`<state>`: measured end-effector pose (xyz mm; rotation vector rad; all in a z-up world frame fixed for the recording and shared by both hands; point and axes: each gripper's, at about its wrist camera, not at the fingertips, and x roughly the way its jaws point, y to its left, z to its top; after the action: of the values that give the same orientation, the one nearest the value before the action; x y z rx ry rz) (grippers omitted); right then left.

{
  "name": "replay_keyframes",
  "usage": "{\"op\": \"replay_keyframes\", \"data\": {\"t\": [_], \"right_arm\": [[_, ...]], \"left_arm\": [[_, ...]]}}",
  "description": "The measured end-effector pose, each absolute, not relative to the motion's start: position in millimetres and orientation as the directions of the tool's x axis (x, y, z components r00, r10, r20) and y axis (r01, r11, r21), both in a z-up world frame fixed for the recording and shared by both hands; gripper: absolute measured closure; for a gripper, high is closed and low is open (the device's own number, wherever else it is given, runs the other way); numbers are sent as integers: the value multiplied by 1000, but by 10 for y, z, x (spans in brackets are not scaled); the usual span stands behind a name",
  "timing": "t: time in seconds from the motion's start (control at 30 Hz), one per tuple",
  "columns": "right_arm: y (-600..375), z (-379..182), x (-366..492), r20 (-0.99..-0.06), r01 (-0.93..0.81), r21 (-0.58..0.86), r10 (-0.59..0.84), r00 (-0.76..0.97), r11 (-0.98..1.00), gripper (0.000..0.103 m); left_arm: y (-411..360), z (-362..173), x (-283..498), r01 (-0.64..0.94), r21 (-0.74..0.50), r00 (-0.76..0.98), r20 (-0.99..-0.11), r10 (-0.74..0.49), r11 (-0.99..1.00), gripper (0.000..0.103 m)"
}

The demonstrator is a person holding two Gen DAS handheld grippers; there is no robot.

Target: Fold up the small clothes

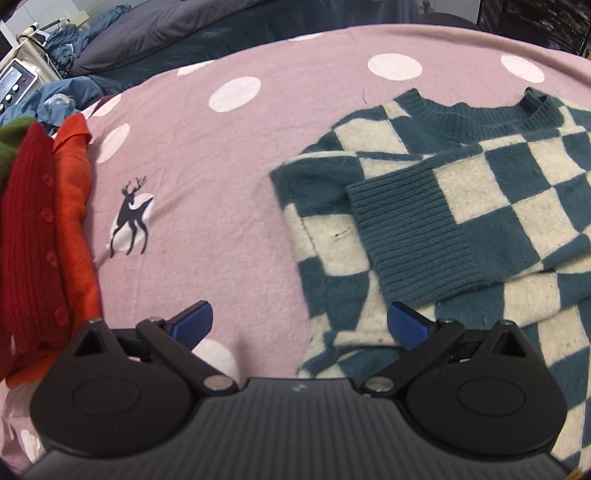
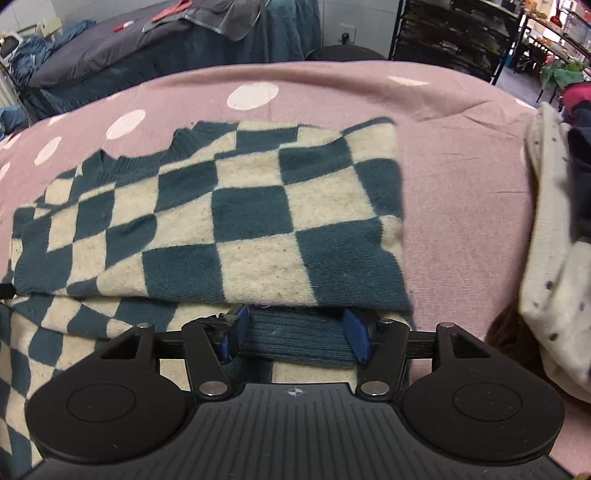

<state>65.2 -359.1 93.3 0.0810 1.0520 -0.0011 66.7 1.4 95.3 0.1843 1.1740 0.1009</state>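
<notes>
A teal-and-cream checkered sweater point(image 1: 498, 192) lies flat on the pink dotted sheet point(image 1: 207, 155). One sleeve is folded across its chest, and the ribbed teal cuff point(image 1: 406, 236) points left. My left gripper point(image 1: 301, 325) hangs open and wide over the sweater's left edge, with nothing between its blue pads point(image 1: 194, 323). In the right wrist view the sweater point(image 2: 258, 221) fills the middle. My right gripper point(image 2: 295, 328) stands open, low at the folded layer's near edge. A ribbed teal cuff point(image 2: 295, 341) lies between its pads point(image 2: 356, 339), which do not press on it.
Folded red point(image 1: 33, 240) and orange point(image 1: 74, 206) garments are stacked at the left. A deer print point(image 1: 131, 218) marks the sheet. A cream dotted garment pile point(image 2: 554, 240) sits at the right edge. A dark grey bed point(image 2: 110, 40) and shelving racks point(image 2: 454, 33) stand behind.
</notes>
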Motion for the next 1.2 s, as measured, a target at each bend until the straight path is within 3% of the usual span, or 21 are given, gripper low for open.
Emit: {"op": "replay_keyframes", "data": {"t": [0.3, 0.63, 0.83, 0.9, 1.2], "right_arm": [[-3655, 1094, 394, -847, 42, 70, 37, 530, 997, 8], [-4098, 1776, -573, -689, -67, 180, 175, 704, 981, 7], [-4221, 1526, -1170, -801, -55, 238, 227, 554, 970, 10], [-4196, 1372, -1323, -837, -23, 243, 222, 500, 970, 15], [-4063, 1094, -1480, -862, 61, 313, 256, 437, 948, 18]], "left_arm": [[155, 1097, 254, -2, 138, 400, -908, 127, 990, 0], [492, 1210, -678, -39, 12, 419, -908, 27, 999, 0], [455, 1123, -1176, 30, -70, 374, -924, -76, 997, 1], [427, 1113, -1269, 35, -97, 361, -927, -103, 995, 7], [394, 973, -1541, 17, -174, 294, -940, -171, 985, 22]]}}
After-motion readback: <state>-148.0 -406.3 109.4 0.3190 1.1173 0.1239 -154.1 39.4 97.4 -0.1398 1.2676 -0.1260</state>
